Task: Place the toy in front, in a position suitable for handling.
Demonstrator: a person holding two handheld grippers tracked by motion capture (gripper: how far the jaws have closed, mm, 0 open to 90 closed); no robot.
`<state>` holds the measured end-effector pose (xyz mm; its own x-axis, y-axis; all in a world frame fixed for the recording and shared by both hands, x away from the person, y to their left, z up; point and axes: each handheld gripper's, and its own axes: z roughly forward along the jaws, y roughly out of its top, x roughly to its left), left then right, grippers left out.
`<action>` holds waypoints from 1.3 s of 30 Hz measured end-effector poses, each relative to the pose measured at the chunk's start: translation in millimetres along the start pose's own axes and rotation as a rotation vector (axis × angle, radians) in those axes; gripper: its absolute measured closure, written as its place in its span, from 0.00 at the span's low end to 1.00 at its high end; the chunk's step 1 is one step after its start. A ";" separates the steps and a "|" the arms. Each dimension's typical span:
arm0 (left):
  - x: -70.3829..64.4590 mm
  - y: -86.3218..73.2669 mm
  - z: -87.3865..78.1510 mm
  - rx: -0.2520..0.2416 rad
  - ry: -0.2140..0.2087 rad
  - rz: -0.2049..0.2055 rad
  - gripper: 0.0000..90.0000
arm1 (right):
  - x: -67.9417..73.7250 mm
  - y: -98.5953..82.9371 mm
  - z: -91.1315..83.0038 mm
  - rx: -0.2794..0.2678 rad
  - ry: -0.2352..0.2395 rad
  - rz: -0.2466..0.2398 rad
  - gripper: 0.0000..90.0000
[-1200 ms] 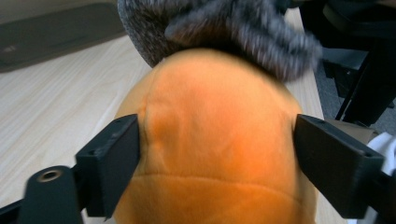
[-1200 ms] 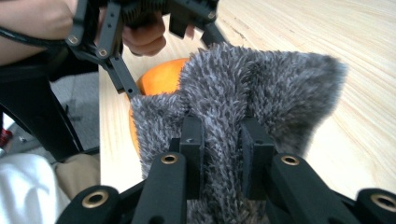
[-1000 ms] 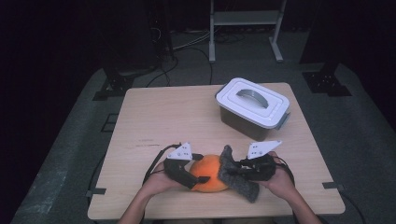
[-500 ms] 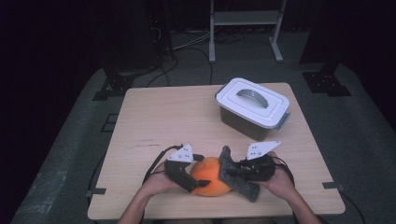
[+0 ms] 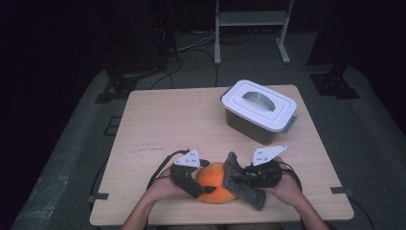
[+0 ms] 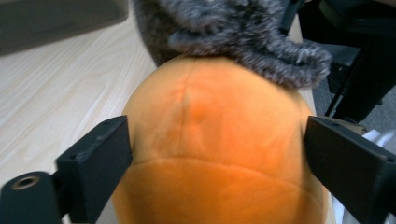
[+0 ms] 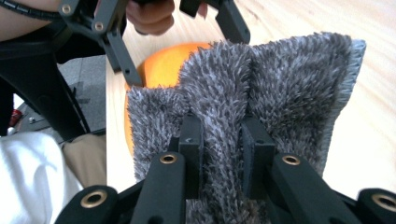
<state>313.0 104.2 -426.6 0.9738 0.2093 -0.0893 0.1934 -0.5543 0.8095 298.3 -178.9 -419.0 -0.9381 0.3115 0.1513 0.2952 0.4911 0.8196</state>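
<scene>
Fingers of left gripper clamp orange plush ball; right gripper pinches grey cloth against it, wiping underway, unfinished.

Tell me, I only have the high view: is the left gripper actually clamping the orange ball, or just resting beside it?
Observer: The left gripper has one jaw on each flank of the orange ball, both pressing its sides.
Operator: And how does the right gripper hold the cloth?
Observer: The right gripper pinches a raised fold of the grey fuzzy cloth between nearly closed jaws.
Operator: Does the cloth touch the ball?
Observer: Yes, in the left gripper view the cloth's edge drapes over the ball's far top.
</scene>
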 end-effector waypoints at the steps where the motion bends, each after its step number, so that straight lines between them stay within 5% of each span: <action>1: 0.1 -0.5 0.4 0.006 0.001 0.001 0.09 | -0.9 -2.2 -1.1 0.015 -0.002 0.001 0.81; 3: 0.6 -1.5 -0.2 0.012 -0.008 -0.007 0.11 | -3.2 -6.5 -3.5 0.047 -0.007 0.001 0.81; 6: -1.9 -2.4 -2.3 0.024 0.006 0.050 0.31 | -6.2 -9.5 -6.6 0.052 -0.001 0.030 0.81; 9: -5.5 1.9 -5.8 0.014 0.068 0.098 0.44 | -3.7 -2.1 -7.4 0.029 -0.019 0.016 0.82; 13: -8.8 4.2 -6.4 -0.033 0.159 0.191 0.46 | -7.4 4.9 -10.0 -0.019 -0.043 0.021 0.82; 16: -7.5 3.8 -3.7 -0.028 0.135 0.182 0.43 | -8.1 7.1 -10.5 -0.045 -0.056 0.028 0.82; 23: 3.0 2.9 -2.6 -0.026 0.090 -0.004 0.11 | 2.3 5.0 6.0 0.007 -0.028 -0.010 0.82; 26: 0.5 0.2 -2.7 -0.013 0.091 0.030 0.24 | 6.9 4.1 6.1 0.026 -0.034 -0.036 0.81; 31: -1.5 -3.9 -3.5 -0.014 0.083 0.059 0.29 | -5.0 -9.9 -4.3 0.072 -0.061 0.012 0.82; 36: -7.9 -3.6 0.8 -0.010 0.065 0.117 0.32 | -4.0 1.2 -12.7 -0.051 -0.049 0.032 0.81; 39: -8.4 -3.1 0.0 0.007 0.067 0.127 0.32 | -0.6 6.2 -2.7 -0.034 -0.042 0.009 0.80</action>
<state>304.2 104.2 -428.3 0.9804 0.1901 0.0524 0.0705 -0.5856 0.8075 300.2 -178.3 -412.6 -0.9267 0.3502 0.1361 0.2968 0.4602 0.8367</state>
